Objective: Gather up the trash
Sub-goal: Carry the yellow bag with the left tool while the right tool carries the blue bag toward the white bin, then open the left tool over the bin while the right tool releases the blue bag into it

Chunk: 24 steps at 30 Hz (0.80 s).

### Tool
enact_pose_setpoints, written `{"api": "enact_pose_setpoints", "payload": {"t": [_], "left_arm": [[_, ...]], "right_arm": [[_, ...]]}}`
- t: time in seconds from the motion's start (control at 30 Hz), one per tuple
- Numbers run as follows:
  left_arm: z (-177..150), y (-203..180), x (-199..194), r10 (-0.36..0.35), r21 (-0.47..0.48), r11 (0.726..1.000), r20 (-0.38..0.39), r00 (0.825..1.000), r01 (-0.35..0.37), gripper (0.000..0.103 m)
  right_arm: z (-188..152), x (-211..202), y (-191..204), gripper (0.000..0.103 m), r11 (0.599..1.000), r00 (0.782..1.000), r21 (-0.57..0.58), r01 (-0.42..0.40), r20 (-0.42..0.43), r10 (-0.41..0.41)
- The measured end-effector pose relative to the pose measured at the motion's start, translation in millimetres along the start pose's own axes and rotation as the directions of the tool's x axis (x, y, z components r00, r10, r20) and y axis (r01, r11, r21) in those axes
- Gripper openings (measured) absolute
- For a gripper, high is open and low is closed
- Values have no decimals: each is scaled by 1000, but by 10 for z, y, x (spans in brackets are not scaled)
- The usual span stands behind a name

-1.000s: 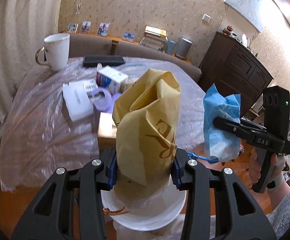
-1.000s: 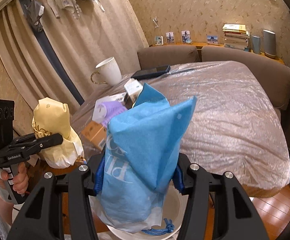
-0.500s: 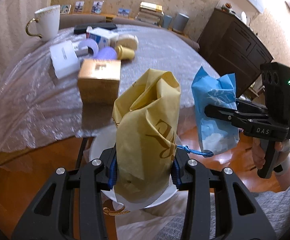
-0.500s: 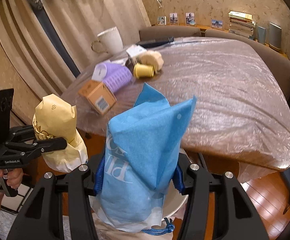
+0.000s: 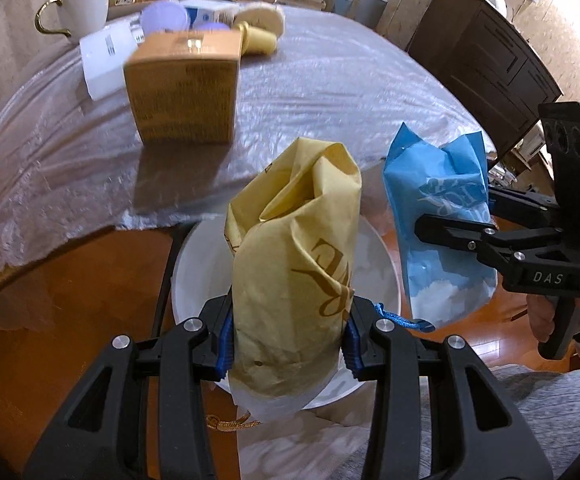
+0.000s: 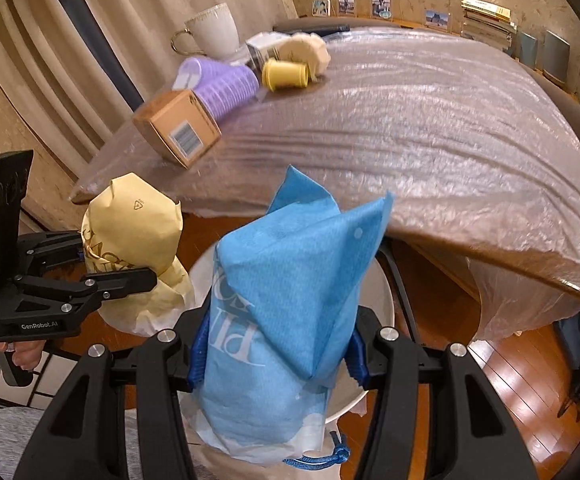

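Note:
My left gripper (image 5: 288,344) is shut on a crumpled yellow bag (image 5: 293,272) with gold lettering, held upright. Seen from the right wrist view, that yellow bag (image 6: 134,240) hangs at the left in the left gripper (image 6: 102,268). My right gripper (image 6: 276,356) is shut on a blue bag (image 6: 286,300) with white lettering; the same blue bag (image 5: 441,220) shows at the right of the left wrist view. Both bags hang over a round white bin (image 5: 198,276) on the wooden floor, its rim (image 6: 385,292) partly hidden behind them.
A table under clear plastic sheeting (image 6: 429,128) stands just beyond the bin. On it lie a brown carton (image 5: 184,88), a purple ribbed cup (image 6: 226,84), a yellow roll (image 6: 286,74), a white mug (image 6: 212,32) and small boxes. A dark cabinet (image 5: 485,48) is at the right.
Both grippers have sunk with their bags and tilted further down. The table has slid up in both views and the white bin below now shows more.

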<state>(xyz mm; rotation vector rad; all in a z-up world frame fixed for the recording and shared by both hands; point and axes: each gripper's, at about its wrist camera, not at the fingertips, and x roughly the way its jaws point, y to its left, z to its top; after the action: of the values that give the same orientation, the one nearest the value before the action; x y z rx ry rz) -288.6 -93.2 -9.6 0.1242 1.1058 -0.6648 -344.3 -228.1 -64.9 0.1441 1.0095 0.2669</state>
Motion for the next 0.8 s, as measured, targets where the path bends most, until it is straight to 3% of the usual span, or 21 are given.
{"api": "enact_pose_setpoints", "payload": {"t": [0.8], "left_arm": [[-53, 29, 574, 69, 53, 996, -81, 994, -65, 43]], "right_arm": [[-120, 550, 78, 52, 995, 994, -10, 96, -57, -96]]}}
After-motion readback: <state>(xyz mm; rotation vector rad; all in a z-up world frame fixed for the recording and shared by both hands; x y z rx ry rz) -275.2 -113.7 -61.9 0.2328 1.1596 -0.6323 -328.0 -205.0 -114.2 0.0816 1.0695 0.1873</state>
